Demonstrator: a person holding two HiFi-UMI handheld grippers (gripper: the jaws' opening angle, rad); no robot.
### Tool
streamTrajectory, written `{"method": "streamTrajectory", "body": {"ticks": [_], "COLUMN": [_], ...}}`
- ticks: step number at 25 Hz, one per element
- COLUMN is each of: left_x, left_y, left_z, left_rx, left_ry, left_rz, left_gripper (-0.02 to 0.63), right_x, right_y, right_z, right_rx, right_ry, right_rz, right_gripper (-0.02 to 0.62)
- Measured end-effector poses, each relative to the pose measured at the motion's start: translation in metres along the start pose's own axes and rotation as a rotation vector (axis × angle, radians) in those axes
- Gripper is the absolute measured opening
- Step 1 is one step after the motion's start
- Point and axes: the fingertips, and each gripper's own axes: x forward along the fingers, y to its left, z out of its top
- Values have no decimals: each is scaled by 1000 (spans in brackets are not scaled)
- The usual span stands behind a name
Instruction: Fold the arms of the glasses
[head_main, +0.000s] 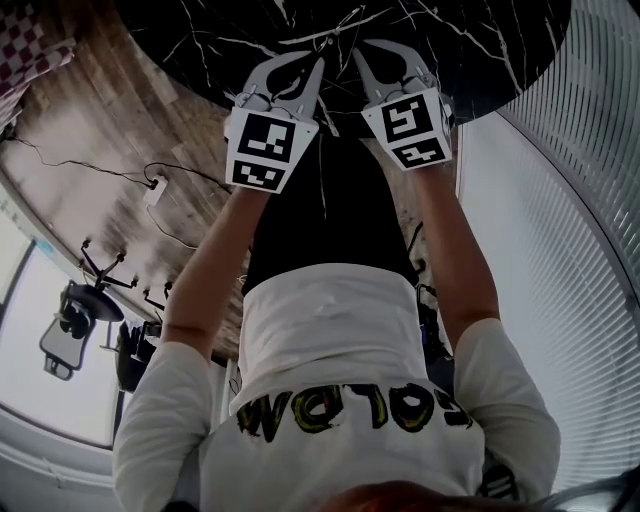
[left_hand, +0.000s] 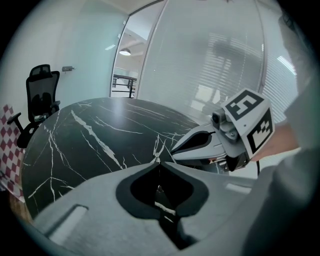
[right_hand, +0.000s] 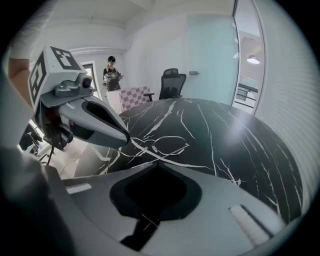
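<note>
Thin wire-frame glasses (right_hand: 161, 146) lie on the black marble table (right_hand: 235, 135), close to its near edge. My right gripper (right_hand: 159, 163) is shut and empty, its tips just short of the glasses. My left gripper (right_hand: 126, 139) reaches in from the left, its tip at the left end of the frame. In its own view my left gripper (left_hand: 159, 162) has its jaws together, with thin wire (left_hand: 158, 150) right at the tips. I cannot tell whether the wire is pinched. From the head, the left gripper (head_main: 320, 64) and the right gripper (head_main: 356, 52) point at each other over the table edge.
A black office chair (right_hand: 171, 84), a checkered panel (right_hand: 131, 97) and a standing person (right_hand: 111, 73) are beyond the table's far side. Glass walls and blinds (left_hand: 220, 65) surround the room. Cables (head_main: 150, 180) lie on the wooden floor beside me.
</note>
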Motion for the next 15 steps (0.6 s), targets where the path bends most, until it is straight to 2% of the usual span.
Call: {"method": "streamTrajectory", "body": {"ticks": [9, 15], "left_x": [2, 0], "left_y": [-15, -10], "left_z": [-1, -1], "left_rx": [4, 11], "left_ry": [-3, -1], "left_rz": [-25, -11], "left_gripper": [5, 5], "right_x": [0, -32], "right_y": [12, 13], "right_z": [10, 6], "right_rx": [-9, 7], "right_ry": [-17, -59], "right_rz": [16, 5], "right_gripper": [3, 3]}}
